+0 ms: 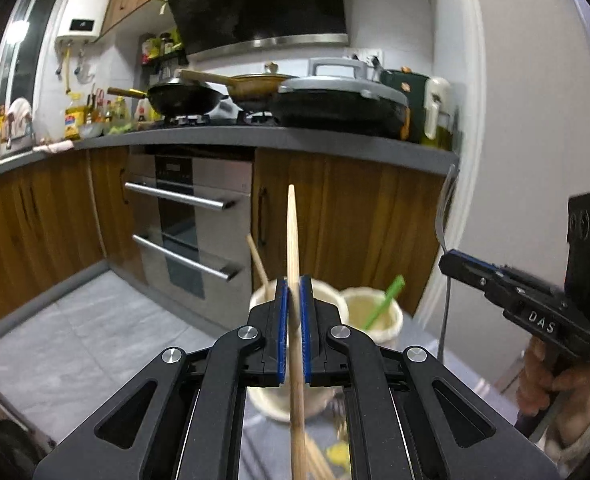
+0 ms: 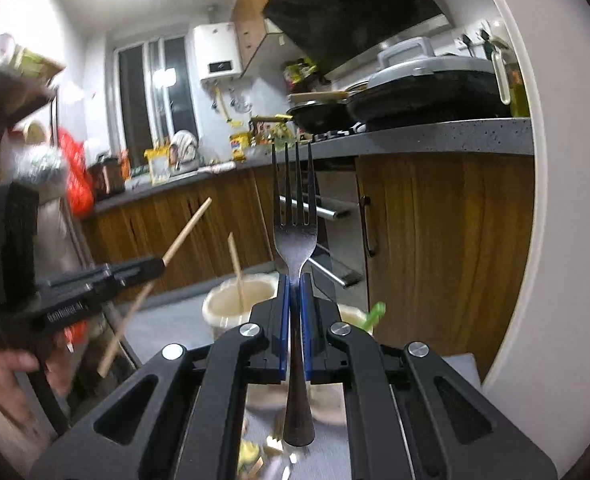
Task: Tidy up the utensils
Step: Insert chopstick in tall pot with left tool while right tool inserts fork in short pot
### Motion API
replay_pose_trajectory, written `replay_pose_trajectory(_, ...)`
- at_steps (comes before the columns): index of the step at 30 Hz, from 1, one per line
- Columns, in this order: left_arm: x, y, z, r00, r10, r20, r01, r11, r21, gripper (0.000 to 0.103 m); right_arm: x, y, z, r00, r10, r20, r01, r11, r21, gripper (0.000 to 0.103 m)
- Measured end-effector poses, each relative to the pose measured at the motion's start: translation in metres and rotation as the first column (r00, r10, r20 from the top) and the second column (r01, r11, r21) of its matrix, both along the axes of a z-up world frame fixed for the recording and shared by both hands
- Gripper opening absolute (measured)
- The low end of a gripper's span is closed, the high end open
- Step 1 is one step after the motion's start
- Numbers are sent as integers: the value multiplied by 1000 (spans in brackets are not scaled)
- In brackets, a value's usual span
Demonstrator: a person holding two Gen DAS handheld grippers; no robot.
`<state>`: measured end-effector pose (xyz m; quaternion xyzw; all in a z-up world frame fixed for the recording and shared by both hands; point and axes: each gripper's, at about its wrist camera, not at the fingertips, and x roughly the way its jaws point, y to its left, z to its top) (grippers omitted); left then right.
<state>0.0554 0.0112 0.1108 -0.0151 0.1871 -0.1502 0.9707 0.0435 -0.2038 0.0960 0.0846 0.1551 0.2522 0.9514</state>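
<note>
Clamping a wooden chopstick (image 1: 293, 240), the left tool (image 1: 293, 280) points toward 12 o'clock; the right tool (image 2: 295, 278) grips a fork (image 2: 295, 220) upright.

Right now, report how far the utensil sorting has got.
Done: one cream cup already holds a wooden chopstick, and the other cup holds a green utensil.
In hand: the left claw is shut on a chopstick; the right claw is shut on a fork.
Left: dropping both into cups, then the blurred loose pieces lower down.
</note>
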Motion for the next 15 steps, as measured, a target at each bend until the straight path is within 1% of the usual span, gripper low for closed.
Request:
replay_pose_trajectory(6, 48, 0, 11, 999, 37, 23, -34, 995, -90, 7, 27, 5, 11, 998, -48, 33, 47, 999, 18, 5)
replay_pose_trajectory(9, 61, -3, 13, 996, 53, 69, -45, 992, -117, 7, 37, 8, 13, 995, -73, 61, 72, 997, 20, 5)
replay_pose_trajectory(15, 86, -23, 6, 990, 91, 111, -83, 993, -78, 7, 52, 14, 2, 991, -110, 74, 109, 994, 7, 5)
